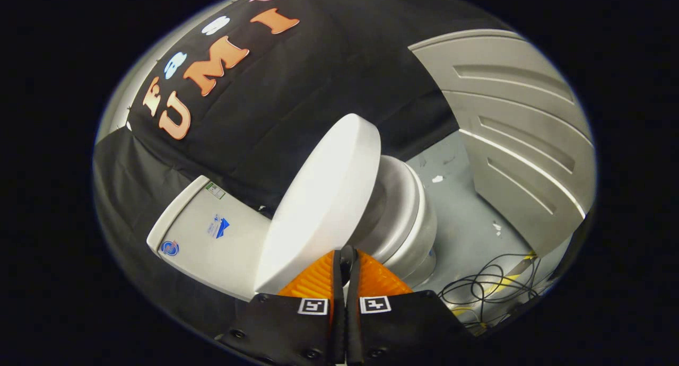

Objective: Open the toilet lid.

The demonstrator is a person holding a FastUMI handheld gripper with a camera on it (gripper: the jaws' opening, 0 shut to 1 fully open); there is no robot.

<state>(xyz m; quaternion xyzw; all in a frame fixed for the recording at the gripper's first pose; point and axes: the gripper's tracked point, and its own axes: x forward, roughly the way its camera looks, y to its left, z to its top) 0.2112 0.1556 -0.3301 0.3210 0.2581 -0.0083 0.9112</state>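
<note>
At the raised toilet lid point(318, 207) edge, tool point(346, 257) fingers nearly together

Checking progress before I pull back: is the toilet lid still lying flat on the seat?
No. The toilet lid stands lifted well clear of the seat, its edge between the tool's nearly closed fingers.

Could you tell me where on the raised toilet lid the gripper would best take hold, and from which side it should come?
Probably the thin free rim of the toilet lid, approached edge-on from the front, away from the tank. The lid is a broad flat disc, lifted partway off the seat, so its edge alone fits between two fingers. The gripper is closed on that near edge now.
</note>
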